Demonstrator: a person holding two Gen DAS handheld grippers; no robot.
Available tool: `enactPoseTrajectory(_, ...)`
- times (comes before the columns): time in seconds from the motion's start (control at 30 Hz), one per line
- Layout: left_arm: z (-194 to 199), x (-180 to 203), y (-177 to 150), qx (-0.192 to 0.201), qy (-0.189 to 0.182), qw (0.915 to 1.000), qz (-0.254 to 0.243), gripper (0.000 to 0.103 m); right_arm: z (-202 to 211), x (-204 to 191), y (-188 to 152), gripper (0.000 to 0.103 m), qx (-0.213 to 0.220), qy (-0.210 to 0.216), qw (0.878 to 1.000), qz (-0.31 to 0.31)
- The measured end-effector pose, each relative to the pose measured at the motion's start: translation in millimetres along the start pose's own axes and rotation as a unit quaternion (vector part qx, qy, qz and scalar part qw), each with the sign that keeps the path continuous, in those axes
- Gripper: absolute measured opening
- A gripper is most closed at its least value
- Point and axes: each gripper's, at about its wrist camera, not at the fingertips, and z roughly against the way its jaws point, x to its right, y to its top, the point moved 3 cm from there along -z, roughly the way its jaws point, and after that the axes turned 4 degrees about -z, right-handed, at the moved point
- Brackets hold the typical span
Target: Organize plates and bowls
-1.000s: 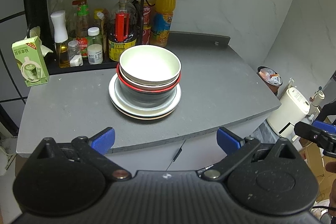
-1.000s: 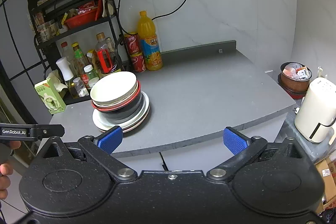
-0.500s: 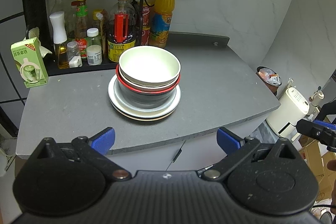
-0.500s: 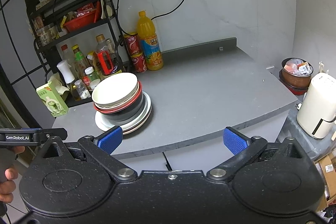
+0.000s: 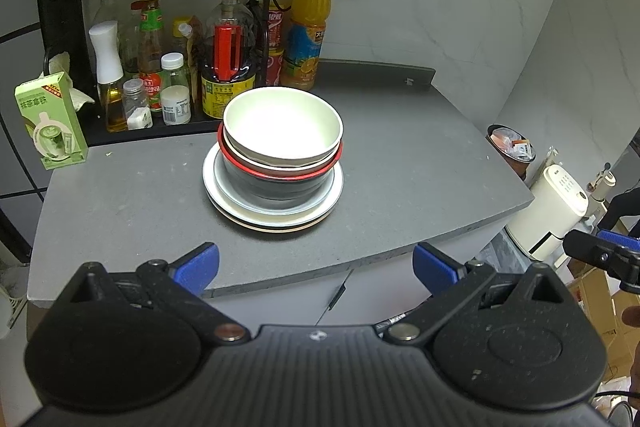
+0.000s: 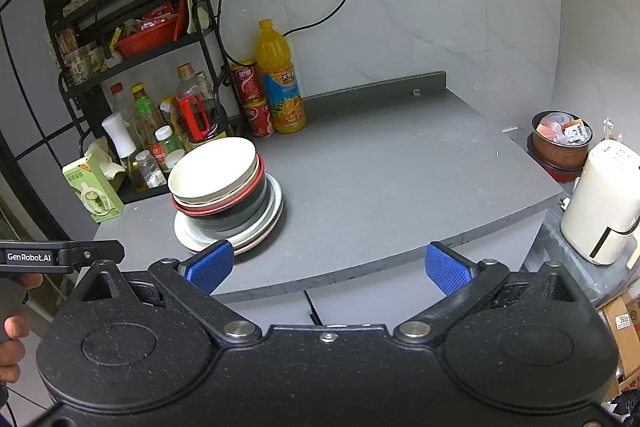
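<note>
Bowls [image 5: 282, 131] nested atop plates [image 5: 272, 211], one stack mid-counter [image 5: 400, 167], 12 o'clock of both grippers. Left gripper [image 5: 316, 263] and right gripper [image 6: 328, 265] spread wide, empty, short of the counter edge.

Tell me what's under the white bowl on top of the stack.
The white bowl nests in a red-rimmed black bowl, itself on stacked white plates. A pale rim shows between the bowls; the plate count is hidden.

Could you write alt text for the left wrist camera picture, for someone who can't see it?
A white bowl sits nested on a red-rimmed bowl and a stack of plates on a grey counter. The open left gripper frames the bottom of the view, holding nothing. Behind the stack stand sauce bottles, an orange juice bottle and a green carton.
</note>
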Motion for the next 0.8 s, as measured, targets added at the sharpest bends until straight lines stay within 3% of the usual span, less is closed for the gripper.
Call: enactPoseTrajectory(0.8,-10,1,2,-0.011,0.002,0.9999,-0.006,0.102,-5,9,-2,0.103,-0.006,0.000,1.000,-0.014)
